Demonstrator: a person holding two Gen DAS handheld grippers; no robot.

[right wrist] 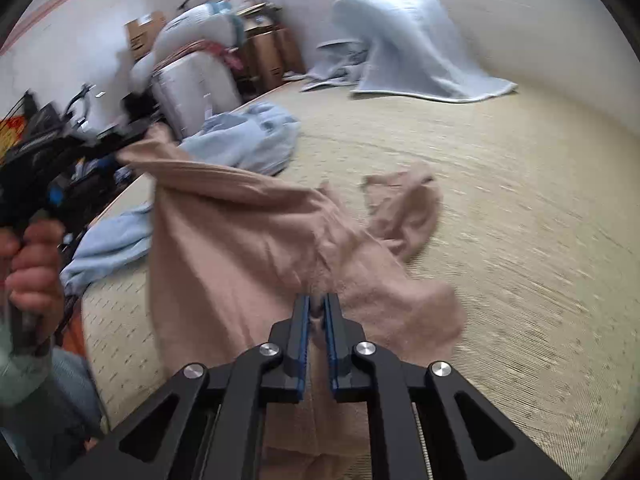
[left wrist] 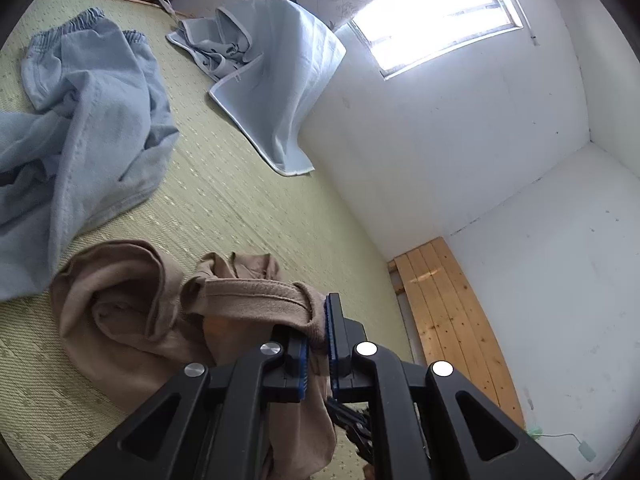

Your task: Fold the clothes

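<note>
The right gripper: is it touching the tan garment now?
Touching. The right wrist view shows the right gripper with its jaws closed on a fold of the tan garment, the cloth pinched between them.

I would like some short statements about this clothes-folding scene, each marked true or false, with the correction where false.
1. The left gripper is shut on the tan garment. True.
2. The right gripper is open and holds nothing. False: it is shut on the tan garment, with fabric pinched between its fingers.
3. A light blue garment lies crumpled on the green mat, beyond the tan one. True.
4. The tan garment is already folded into a neat square. False: it hangs bunched and wrinkled between the two grippers.
5. The pale blue blanket lies flat in the middle of the mat. False: it leans up against the white wall at the mat's edge.
</note>
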